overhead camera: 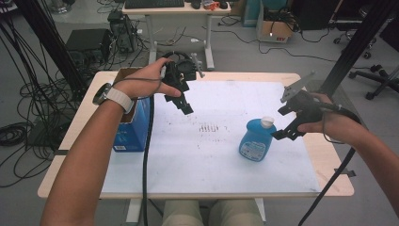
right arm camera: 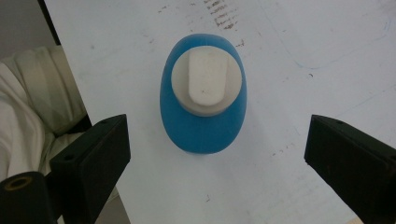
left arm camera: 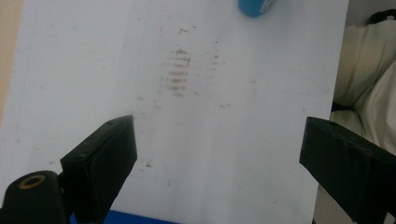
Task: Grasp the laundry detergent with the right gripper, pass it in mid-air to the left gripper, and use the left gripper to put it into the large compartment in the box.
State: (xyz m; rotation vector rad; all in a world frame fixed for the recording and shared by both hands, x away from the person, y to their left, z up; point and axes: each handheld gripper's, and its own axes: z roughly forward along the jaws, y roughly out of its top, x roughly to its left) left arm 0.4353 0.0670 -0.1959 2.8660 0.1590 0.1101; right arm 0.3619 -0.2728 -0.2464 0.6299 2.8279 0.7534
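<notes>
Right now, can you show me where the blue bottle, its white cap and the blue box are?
blue bottle (overhead camera: 256, 141): high view, on its front label.
white cap (right arm camera: 205, 81): right gripper view, on the cap's flat top.
blue box (overhead camera: 134, 129): high view, on its blue side facing the person.

Blue bottle (overhead camera: 256, 140), white cap (right arm camera: 205, 82); white table sheet (overhead camera: 211, 165) (brown-smudged); blue box (overhead camera: 134, 129).

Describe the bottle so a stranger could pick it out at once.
On the table's white mat, look right of the middle, close to the right gripper. The bottle stands upright there: squat, blue, with a white flip cap and a label. The other blue thing, a box, is square and sits at the left edge.
</notes>
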